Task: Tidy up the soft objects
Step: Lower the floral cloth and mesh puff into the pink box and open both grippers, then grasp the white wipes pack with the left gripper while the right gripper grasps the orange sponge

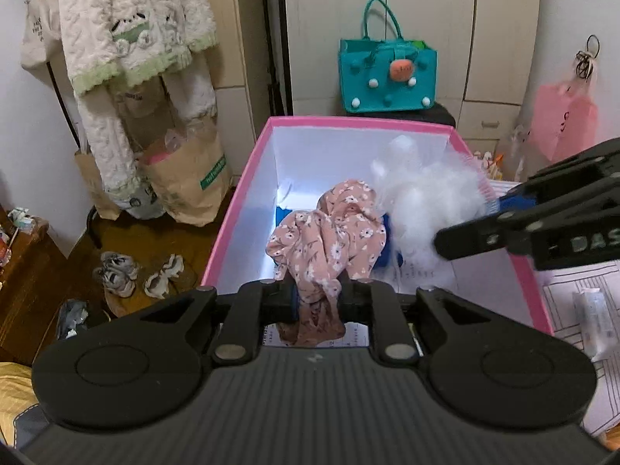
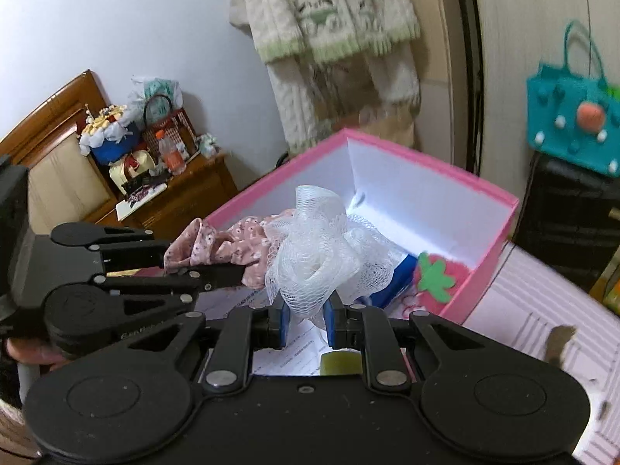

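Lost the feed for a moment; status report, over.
Left claw shut on floral cloth. Right claw shut on white mesh pouf. Both over pink box. Nothing blocking.

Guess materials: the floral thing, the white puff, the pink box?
Floral cloth: thin woven fabric, matte; it drapes and crumples in the left gripper. White puff: nylon-like mesh netting, slightly shiny, open weave visible, held by the right gripper. Pink box: probably paper-covered cardboard, with thin stiff walls and a smooth white inside.

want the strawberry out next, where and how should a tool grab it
Grip the strawberry plush across its red body just below the green leaf, coming straight down from above. It lies flat in the pink box's corner, so walls block sideways approaches.
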A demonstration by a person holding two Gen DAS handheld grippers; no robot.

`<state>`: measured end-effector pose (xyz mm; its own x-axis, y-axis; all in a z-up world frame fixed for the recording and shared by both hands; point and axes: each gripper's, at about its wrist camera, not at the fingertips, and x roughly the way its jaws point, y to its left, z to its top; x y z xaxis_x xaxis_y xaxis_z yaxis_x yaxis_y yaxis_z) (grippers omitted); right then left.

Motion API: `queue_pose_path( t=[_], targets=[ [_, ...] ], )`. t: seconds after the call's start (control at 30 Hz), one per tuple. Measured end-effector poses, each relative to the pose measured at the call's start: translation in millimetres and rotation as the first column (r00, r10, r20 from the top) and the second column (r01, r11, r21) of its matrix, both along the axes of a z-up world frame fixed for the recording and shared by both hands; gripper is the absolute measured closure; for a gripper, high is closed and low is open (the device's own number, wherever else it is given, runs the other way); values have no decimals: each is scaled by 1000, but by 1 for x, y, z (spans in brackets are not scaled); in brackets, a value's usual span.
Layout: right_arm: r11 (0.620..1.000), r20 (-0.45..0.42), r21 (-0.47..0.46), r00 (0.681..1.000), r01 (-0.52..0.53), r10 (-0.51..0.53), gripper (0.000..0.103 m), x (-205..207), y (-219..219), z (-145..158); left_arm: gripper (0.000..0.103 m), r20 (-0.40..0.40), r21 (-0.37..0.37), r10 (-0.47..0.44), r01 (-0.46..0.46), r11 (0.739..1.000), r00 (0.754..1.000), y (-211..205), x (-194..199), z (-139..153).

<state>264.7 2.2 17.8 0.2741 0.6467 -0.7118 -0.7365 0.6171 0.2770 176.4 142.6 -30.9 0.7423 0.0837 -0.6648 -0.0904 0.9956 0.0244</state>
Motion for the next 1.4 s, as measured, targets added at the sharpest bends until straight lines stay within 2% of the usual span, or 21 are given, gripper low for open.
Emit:
queue_pose_path(
  t=[0.07,0.13,0.17,0.2,0.3,0.57,0.7,0.97,1.23,1.4],
  targets=[
    [1000,-43,-15,999,3,-3,70,8,7,-10,73,-13,-4,9,-9,1000,1000,1,5,-3],
    [999,-59,-34,998,10,-12,70,11,12,-17,71,-5,2,31,-31,1000,999,1,6,-3],
    [999,-37,-41,999,0,-2,59,9,14,-17,70,7,14,30,-30,999,1000,1,5,-2],
    [999,-36,-46,999,-2,1,56,8,15,-16,66,16,26,29,-30,999,999,0,3,-1],
    [1000,-59,-25,998,-14,13,56,6,14,-11,61,36,14,25,-25,1000,999,2,-1,5],
    [1000,54,-17,998,-13,13,55,-20,-16,30,52,85,-37,4,-1,999,996,6,-22,31],
    [1000,114,-15,993,11,-10,51,-43,-48,58,38,101,-44,-54,59,997,993,-3,-38,48],
    [998,133,-14,989,65,-63,46,-90,-117,99,29,107,19,-200,199,980,974,-37,-67,86],
    [992,120,-38,986,122,-116,44,-130,-170,106,27,43,-102,-354,357,929,934,-68,-86,101],
    [986,157,-50,976,159,-150,42,-149,-198,101,27,9,-126,-403,401,908,915,-92,-90,97]
  ],
)
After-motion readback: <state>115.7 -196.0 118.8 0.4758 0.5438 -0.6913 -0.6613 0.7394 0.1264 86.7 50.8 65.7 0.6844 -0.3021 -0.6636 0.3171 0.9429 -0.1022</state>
